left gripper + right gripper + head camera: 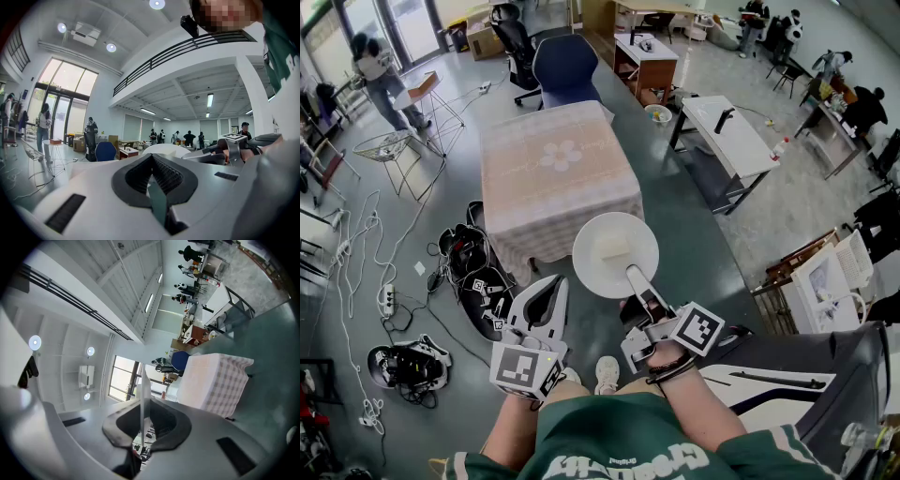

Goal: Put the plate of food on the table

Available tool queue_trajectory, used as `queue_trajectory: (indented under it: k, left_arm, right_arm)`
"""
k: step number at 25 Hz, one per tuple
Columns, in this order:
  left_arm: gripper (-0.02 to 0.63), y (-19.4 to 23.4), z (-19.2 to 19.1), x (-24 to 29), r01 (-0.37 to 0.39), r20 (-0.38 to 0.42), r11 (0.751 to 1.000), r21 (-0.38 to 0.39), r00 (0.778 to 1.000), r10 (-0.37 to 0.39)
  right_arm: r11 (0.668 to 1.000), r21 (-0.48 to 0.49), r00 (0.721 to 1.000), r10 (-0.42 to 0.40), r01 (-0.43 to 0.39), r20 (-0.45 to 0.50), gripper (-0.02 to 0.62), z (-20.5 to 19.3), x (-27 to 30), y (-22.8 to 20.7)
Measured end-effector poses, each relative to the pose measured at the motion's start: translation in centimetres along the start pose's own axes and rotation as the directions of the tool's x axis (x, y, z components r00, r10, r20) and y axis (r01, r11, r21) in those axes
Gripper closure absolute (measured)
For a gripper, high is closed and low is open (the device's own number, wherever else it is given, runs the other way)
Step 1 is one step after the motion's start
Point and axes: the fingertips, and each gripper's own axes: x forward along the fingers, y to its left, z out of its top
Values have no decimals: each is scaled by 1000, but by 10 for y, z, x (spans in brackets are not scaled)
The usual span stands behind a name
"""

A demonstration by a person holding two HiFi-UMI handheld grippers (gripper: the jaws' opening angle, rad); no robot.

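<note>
Nearest the camera, the person's right hand (667,354), with a dark band at the wrist, reaches forward from the lower right. It carries the right gripper (633,277) about level and rolled onto its side. That gripper's fingers (639,284) are drawn narrow and clamp the near rim of a round white plate (595,272). In the right gripper view the plate (145,390) shows edge-on as a thin white blade pinched between the pads. The plate juts forward from the fingertips and is held in the air over the grey floor. A pale block of food (614,247) sits on it, just past the fingertips.

Just to the left, the left gripper (555,284) points forward and slightly down. Its jaws are drawn together with nothing between them, and they stay apart from the plate's left edge.

Beyond the plate's far rim, ahead of both pairs of fingers, stands the square table under a pink checked cloth (558,178). The plate has not reached it. A dark blue office chair (565,66) stands at the table's far side.
</note>
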Motion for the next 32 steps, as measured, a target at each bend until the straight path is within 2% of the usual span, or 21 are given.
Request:
queue_trajectory:
  k: [21,32]
  left_arm:
    - [597,-18,-2,6,-17,-9,1000,5,1000,18]
    - [597,-6,10,18,-29,51,998,49,998,27]
  right_arm:
    - [997,56,999,-46,45,9,565,11,-21,-22]
    - [999,35,1000,-16,15,11,565,17,-8,-28]
